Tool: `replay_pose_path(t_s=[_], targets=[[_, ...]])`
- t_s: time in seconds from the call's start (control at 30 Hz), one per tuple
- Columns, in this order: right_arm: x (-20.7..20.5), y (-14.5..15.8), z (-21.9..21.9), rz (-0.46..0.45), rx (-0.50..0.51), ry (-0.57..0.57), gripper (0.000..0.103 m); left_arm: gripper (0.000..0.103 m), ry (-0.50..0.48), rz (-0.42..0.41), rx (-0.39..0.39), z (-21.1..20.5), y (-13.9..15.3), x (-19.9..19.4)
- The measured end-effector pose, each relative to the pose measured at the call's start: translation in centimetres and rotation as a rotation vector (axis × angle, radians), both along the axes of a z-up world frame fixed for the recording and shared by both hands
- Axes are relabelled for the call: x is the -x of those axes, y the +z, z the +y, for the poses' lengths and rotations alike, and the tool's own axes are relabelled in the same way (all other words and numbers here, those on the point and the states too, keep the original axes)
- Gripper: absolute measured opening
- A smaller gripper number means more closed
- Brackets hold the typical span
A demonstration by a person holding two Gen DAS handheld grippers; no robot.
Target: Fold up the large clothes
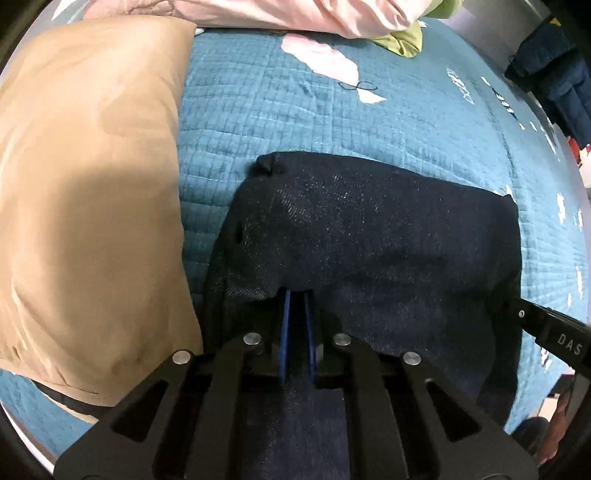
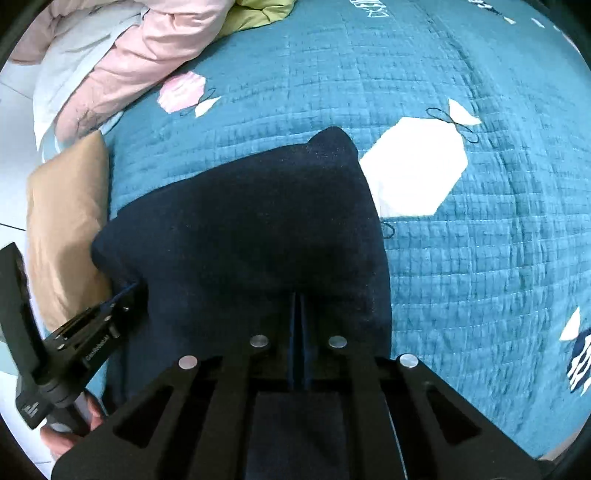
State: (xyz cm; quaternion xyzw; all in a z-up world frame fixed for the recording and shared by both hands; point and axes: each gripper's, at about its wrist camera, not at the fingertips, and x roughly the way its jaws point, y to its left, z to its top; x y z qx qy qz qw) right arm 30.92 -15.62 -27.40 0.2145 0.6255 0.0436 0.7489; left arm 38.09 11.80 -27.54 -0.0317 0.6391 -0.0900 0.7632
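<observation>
A dark navy denim garment (image 1: 369,236) lies partly folded on the teal quilted bedspread (image 1: 332,110). My left gripper (image 1: 297,295) is shut on its near left edge, the cloth draped over the blue fingertips. My right gripper (image 2: 298,299) is shut on the garment's (image 2: 251,229) near right edge. The right gripper shows at the right edge of the left wrist view (image 1: 517,310). The left gripper shows at the lower left of the right wrist view (image 2: 125,299). The far corners of the garment rest on the bed.
A tan pillow (image 1: 85,192) lies left of the garment, close to it. Pink bedding (image 1: 295,14) and a green cloth (image 1: 402,40) are piled at the bed's far end. Dark clothes (image 1: 554,74) hang at the far right. The bedspread (image 2: 480,258) stretches to the right.
</observation>
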Motion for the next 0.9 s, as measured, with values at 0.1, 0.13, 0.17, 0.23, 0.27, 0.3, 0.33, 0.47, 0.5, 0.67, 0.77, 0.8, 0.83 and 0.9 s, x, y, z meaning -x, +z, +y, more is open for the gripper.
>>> replay_pose_path(t_s=[0.1,0.13,0.17,0.23,0.27,0.3,0.33,0.47,0.5,0.67,0.77,0.8,0.83,0.9], targets=[[0.4,1.9,-0.8,-0.008,-0.053,-0.019,0.005,0.010,0.001,-0.017,0.005,0.4,1.6,0.2],[0.3,2.9,-1.1,-0.045,-0.062,-0.025,0.008,0.010,-0.003,-0.041,0.021,0.2,2.4,0.5],[0.0,3.8,-1.2,-0.073,-0.038,-0.025,0.008,0.010,-0.002,-0.058,0.034,0.2,3.0,0.4],[-1.3,4.4,-0.7,-0.090,0.008,-0.005,0.008,0.010,0.001,-0.067,0.032,-0.1,3.4,-0.1],[-2.5,3.9,-0.2,-0.067,0.022,0.003,0.008,0.010,0.000,-0.055,0.024,-0.4,3.2,-1.2],[-3.6,2.8,-0.2,-0.033,0.029,-0.004,0.006,0.010,0.019,-0.010,0.026,-0.5,2.1,-2.7],[-4.3,1.7,-0.4,-0.005,0.029,-0.022,0.002,0.010,0.043,0.034,0.039,-0.3,0.9,-3.5],[-5.3,0.7,0.2,-0.051,0.095,-0.006,0.000,0.009,0.078,0.119,0.040,-0.3,-1.1,-5.3],[-5.6,0.7,0.3,-0.053,0.099,-0.013,0.000,0.009,0.076,0.134,0.034,-0.4,-0.9,-5.4],[-5.1,3.8,1.7,-0.151,0.031,0.062,0.007,0.009,-0.050,-0.012,-0.034,-2.9,3.8,-3.5],[-5.3,1.4,1.9,-0.103,0.064,0.029,0.001,0.011,-0.013,0.015,-0.064,-3.7,2.1,-4.9],[-5.4,0.8,1.7,-0.110,0.050,0.014,0.000,0.011,0.009,0.056,-0.054,-3.6,0.7,-5.4],[-5.6,0.6,1.5,-0.120,0.027,0.008,0.000,0.012,0.022,0.059,-0.051,-3.3,0.2,-5.3],[-5.0,1.5,1.0,-0.126,-0.010,0.005,0.000,0.012,-0.009,0.045,-0.093,-4.0,0.9,-5.0]])
